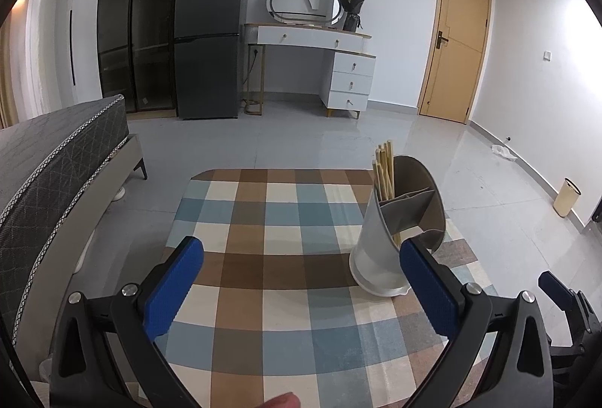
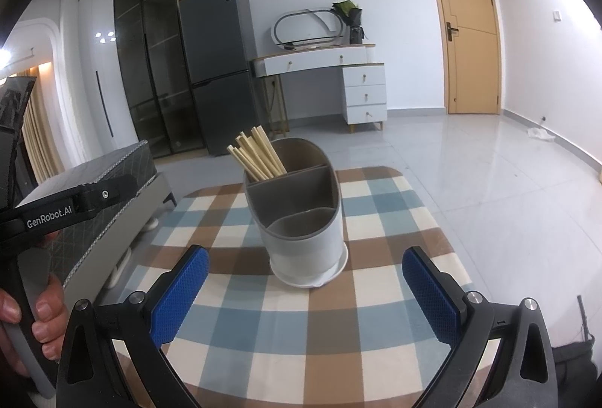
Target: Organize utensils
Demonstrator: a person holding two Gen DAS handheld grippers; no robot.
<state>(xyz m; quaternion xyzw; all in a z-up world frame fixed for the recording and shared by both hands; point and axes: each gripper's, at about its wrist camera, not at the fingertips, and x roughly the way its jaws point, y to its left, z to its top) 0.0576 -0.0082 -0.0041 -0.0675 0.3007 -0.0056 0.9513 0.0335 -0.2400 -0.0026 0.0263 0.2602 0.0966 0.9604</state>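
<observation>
Both grippers' fingers (image 2: 429,291) spread wide, empty — utensil holder (image 2: 304,231) upright mid-table, chopsticks (image 2: 259,156) in rear compartment

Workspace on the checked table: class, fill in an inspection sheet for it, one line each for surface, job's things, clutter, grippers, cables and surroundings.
Surface: table under a checked cloth in brown, blue and cream.
Job's things: utensil holder upright on its saucer; chopsticks lean in the far compartment, the nearer compartments look empty.
Clutter: nothing seen on the cloth.
Grippers: left gripper and right gripper both have jaws open, holding nothing.
Cables: one runs down beside the dresser leg.
Surroundings: fridge, bed, door, bin, rag on the floor.
</observation>
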